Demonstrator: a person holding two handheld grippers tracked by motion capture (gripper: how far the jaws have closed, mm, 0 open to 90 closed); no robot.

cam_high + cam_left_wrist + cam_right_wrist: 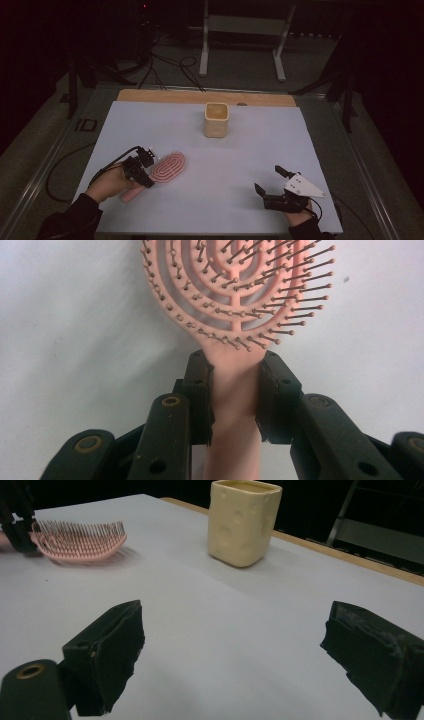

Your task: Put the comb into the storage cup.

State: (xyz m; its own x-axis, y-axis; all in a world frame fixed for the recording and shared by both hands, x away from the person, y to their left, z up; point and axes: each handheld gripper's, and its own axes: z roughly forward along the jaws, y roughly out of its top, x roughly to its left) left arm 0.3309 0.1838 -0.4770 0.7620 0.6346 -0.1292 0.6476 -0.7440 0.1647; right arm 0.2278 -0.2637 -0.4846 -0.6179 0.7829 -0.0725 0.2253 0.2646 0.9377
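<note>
A pink hairbrush (168, 167) lies bristles up on the white table at the front left. My left gripper (147, 170) is shut on it where the handle meets the head. In the left gripper view both pads press the sides of the handle (235, 390), and the oval head (235, 285) stretches away beyond the jaws. The handle's end sticks out by the person's left hand. My right gripper (267, 179) rests near the front right edge, open, with nothing between its pads (110, 650). In the right gripper view the hairbrush (80, 542) is at the far left.
A cream cup (216, 120) with dimpled sides stands upright at the back middle of the white sheet (280, 135), also in the right gripper view as the cream cup (243, 522). A wooden strip (200, 96) borders the far edge. Cables and a stand lie on the floor beyond.
</note>
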